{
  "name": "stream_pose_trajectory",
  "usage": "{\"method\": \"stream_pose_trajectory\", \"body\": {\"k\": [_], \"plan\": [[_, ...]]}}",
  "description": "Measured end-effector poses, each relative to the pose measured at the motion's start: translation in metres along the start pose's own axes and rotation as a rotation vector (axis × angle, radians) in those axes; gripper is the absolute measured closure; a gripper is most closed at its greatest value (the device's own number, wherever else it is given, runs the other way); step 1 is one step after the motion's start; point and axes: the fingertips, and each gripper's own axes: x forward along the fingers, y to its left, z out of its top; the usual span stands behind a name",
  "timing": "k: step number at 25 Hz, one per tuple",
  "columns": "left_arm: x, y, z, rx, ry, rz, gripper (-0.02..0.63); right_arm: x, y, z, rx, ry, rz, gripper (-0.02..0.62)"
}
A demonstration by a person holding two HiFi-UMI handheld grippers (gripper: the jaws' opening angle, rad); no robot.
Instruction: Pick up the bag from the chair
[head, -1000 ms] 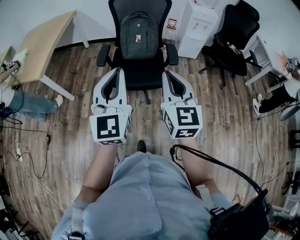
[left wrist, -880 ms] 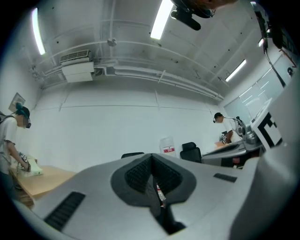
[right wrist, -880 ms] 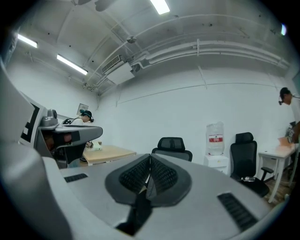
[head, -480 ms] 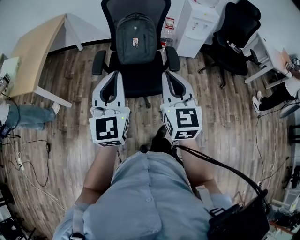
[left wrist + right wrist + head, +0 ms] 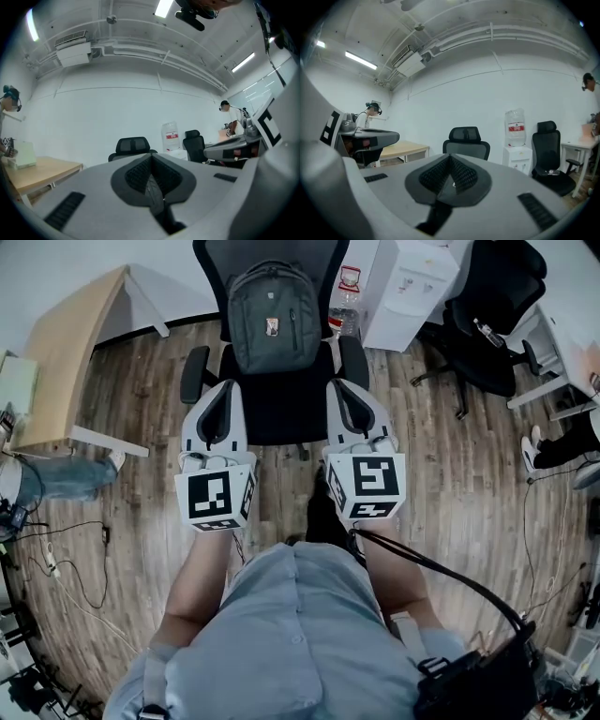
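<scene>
The bag sits on the seat of the chair, propped against the backrest. It stands upright with its long axis running up the backrest, top end toward the headrest, base on the seat, and front pocket facing the person. The left gripper and right gripper hover in front of the chair, one toward each armrest, both short of the bag. Each gripper's own view shows its fingers pressed together with nothing between them. The first risk, as I judge it, is reaching the bag with the jaws closed: they would only push it, not take it. A push matters here because the bag looks soft and merely leans. A nudge low down could make it slump or slide sideways toward an armrest. The chair probably rolls and swivels, so pressure on the bag or seat could turn it away from the person. The shoulder straps lie hidden behind the bag, and on lifting they might catch on the backrest or an armrest. A one-sided grip on loose fabric could also let the bag tip and swing.
</scene>
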Motion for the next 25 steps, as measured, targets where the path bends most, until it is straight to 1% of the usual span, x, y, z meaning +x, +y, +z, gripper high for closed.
{"method": "stream_pose_trajectory", "body": {"k": [4, 7, 13, 18, 25], "plan": [[0.050, 0.004, -0.007, 0.009, 0.030, 0.016, 0.604, 0.042, -0.031, 0.004, 0.014, -0.007, 0.018, 0.594], [0.084, 0.004, -0.003, 0.024, 0.042, 0.037, 0.604, 0.068, -0.053, 0.010, 0.022, -0.013, 0.042, 0.594], [0.143, -0.006, 0.021, 0.064, 0.007, 0.071, 0.604, 0.117, -0.096, 0.031, 0.010, -0.044, 0.100, 0.594], [0.167, 0.001, 0.032, 0.088, -0.001, 0.116, 0.604, 0.146, -0.118, 0.045, -0.004, -0.067, 0.129, 0.594], [0.183, 0.019, 0.040, 0.118, -0.009, 0.154, 0.604, 0.175, -0.125, 0.057, 0.005, -0.100, 0.151, 0.594]]}}
